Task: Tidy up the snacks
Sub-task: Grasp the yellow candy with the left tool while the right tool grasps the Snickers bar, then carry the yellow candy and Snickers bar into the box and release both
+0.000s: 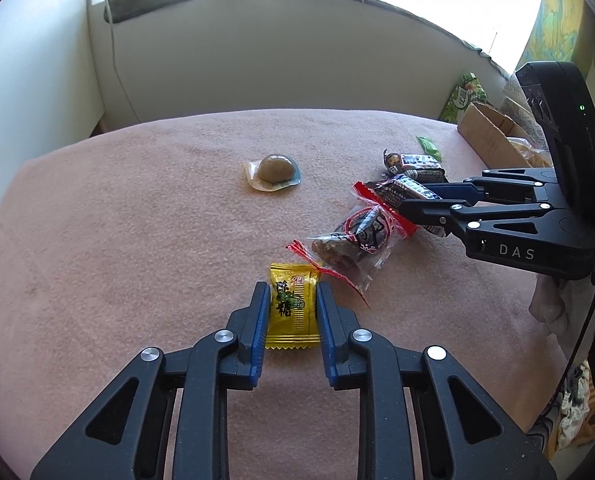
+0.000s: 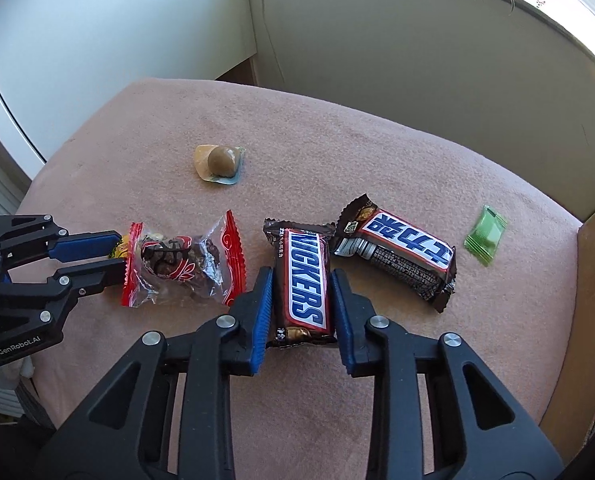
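Left gripper (image 1: 290, 300) is clamped across a yellow candy (image 1: 293, 308), light and crinkly, lying between its fingers on the pink cloth (image 1: 137, 220). Right gripper (image 2: 302, 280) is clamped across the Snickers bar (image 2: 303, 284), judged firm but slippery-wrapped, so a mid-body hold is best kept.

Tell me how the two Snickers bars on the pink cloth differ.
The near Snickers bar lies lengthwise toward the camera with Latin lettering up; the far Snickers bar lies slanted beside it, showing Chinese lettering.
The near one sits between the right tongs, which are shut on it; the far one lies free.
Both have brown wrappers with a blue, white and red logo, and rest on the pink cloth.
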`<state>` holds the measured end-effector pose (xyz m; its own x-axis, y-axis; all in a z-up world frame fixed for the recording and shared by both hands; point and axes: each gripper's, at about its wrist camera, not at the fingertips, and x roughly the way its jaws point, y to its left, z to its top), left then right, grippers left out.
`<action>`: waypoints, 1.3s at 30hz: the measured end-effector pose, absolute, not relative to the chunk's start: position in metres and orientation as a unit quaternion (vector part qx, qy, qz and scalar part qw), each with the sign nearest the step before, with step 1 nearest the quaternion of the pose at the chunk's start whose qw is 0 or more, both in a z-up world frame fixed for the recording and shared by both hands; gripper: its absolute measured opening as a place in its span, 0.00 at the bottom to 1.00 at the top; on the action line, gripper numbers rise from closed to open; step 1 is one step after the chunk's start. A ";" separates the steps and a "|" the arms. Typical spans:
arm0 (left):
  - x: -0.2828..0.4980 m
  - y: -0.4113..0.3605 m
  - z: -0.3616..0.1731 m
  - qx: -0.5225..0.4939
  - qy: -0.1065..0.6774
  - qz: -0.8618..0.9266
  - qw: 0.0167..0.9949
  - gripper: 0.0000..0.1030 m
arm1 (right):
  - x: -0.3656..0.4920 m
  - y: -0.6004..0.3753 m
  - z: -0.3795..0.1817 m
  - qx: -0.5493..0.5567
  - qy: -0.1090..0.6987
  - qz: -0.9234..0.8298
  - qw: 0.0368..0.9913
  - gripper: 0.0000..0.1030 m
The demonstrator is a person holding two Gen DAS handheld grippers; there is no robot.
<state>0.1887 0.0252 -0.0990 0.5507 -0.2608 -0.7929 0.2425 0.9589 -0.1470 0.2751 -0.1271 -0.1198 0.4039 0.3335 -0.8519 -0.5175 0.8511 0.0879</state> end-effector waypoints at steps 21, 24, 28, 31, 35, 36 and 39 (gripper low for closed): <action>0.160 -0.002 -0.058 -0.015 0.409 -0.169 0.897 0.21 | 0.211 -0.194 -0.064 -0.068 0.435 0.230 0.868 0.29; 0.161 -0.014 -0.053 -0.015 0.404 -0.178 0.897 0.21 | 0.205 -0.206 -0.056 -0.065 0.428 0.222 0.874 0.29; 0.163 -0.032 -0.047 -0.018 0.396 -0.195 0.897 0.21 | 0.196 -0.225 -0.048 -0.061 0.419 0.205 0.883 0.29; 0.166 -0.049 -0.041 -0.021 0.389 -0.209 0.897 0.21 | 0.188 -0.247 -0.042 -0.058 0.413 0.189 0.889 0.29; 0.170 -0.073 -0.034 -0.025 0.380 -0.229 0.896 0.21 | 0.184 -0.275 -0.036 -0.051 0.408 0.164 0.897 0.29; 0.172 -0.079 -0.032 -0.026 0.379 -0.234 0.895 0.21 | 0.183 -0.282 -0.035 -0.049 0.407 0.157 0.898 0.29; 0.176 -0.099 -0.028 -0.024 0.374 -0.248 0.893 0.21 | 0.185 -0.304 -0.031 -0.041 0.404 0.137 0.903 0.29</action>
